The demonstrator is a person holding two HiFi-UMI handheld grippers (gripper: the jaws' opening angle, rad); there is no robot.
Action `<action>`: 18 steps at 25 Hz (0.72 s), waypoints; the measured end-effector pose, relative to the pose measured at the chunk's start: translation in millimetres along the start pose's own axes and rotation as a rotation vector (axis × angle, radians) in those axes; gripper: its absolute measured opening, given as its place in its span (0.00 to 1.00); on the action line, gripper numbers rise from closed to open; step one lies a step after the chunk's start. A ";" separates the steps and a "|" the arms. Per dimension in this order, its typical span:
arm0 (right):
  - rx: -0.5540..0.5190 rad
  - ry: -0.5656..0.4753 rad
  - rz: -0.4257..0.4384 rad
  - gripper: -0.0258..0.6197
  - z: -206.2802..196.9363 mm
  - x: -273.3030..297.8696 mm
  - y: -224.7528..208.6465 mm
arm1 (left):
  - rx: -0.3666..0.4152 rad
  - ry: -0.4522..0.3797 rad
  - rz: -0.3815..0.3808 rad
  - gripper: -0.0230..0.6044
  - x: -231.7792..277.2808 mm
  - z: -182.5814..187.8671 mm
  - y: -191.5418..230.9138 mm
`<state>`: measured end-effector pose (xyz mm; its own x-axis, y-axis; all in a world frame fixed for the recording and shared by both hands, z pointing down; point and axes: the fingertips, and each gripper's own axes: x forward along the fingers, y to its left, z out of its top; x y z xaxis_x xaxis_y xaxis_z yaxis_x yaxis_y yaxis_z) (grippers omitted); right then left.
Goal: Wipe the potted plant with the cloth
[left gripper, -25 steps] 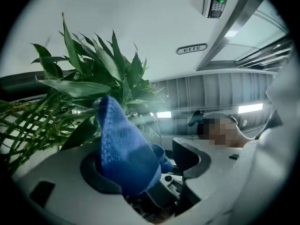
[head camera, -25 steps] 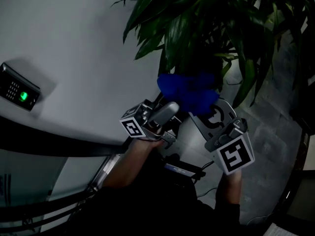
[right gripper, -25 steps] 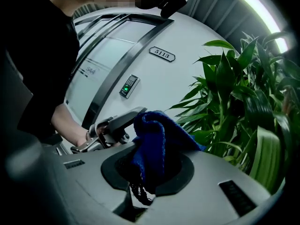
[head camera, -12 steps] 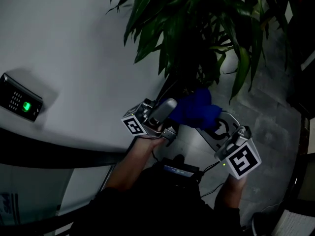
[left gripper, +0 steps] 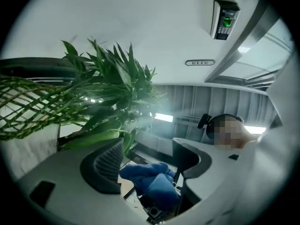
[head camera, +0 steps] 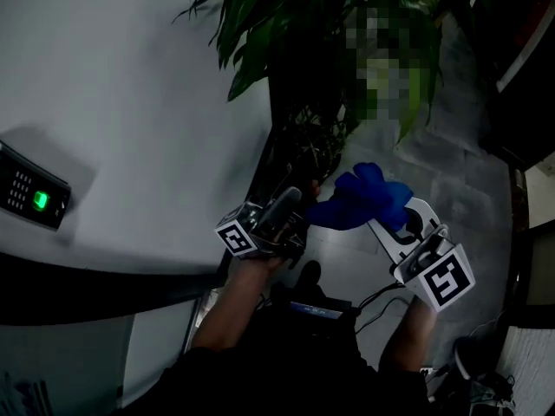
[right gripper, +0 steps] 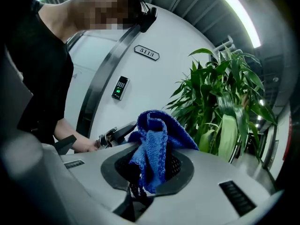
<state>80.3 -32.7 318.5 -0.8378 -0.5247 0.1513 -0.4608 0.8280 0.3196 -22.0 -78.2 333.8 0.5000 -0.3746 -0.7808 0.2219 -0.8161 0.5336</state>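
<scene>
Change since 1 second ago: the cloth (head camera: 360, 199) and both tools have been lowered in the head view, from against the lower leaves to a place below the foliage.
Left tool (head camera: 286, 211): jaws spread wide (left gripper: 147, 161). No pad is pressed on anything. A fold of the cloth (left gripper: 152, 179) is seen low between the jaws but is not gripped.
Right tool (head camera: 390, 219): pressed together on the cloth (right gripper: 152, 135), which is pinched at 1 bunched end. The rest is draped over the jaws (right gripper: 150, 165).
Potted plant (head camera: 295, 50): stood against the pale wall (head camera: 130, 76), with long green leaves above and ahead of both tools. The pot itself cannot be made out in the dark.
Cloth position: held in the air over the grey floor (head camera: 451, 163), just below the leaves and apart from them, between the 2 tools.
Other items: a keypad (head camera: 35, 199) with a green light is mounted on the wall, well apart from the work.
Step in hand: judged to be a pause between wiping strokes, with the cloth drawn off the leaves.
Next move: the cloth would have to be raised to a leaf (right gripper: 220, 102) and drawn along its length. The spread left tool could be used to support the leaf from behind. Light pressure is called for, since the leaves are likely to bend.
</scene>
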 end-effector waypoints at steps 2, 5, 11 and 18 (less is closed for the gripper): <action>0.024 0.001 -0.027 0.16 -1.4 -3.5 4.5 | -0.021 0.004 0.014 0.55 -7.6 -7.5 -0.5; 0.046 -0.021 -0.069 0.16 1.1 -4.8 5.7 | -0.024 0.029 0.028 0.55 -10.9 -15.2 -3.4; 0.092 -0.137 -0.143 0.16 9.7 -11.4 -14.4 | 0.041 0.110 0.074 0.55 -8.5 -26.5 3.8; 0.141 -0.206 -0.118 0.16 -5.9 -11.6 -56.6 | 0.104 0.137 0.169 0.55 5.0 -37.9 64.6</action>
<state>117.9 -74.7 304.2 -0.8110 -0.5800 -0.0772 -0.5831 0.7903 0.1881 26.6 -116.2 376.7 0.6336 -0.4523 -0.6277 0.0413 -0.7904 0.6112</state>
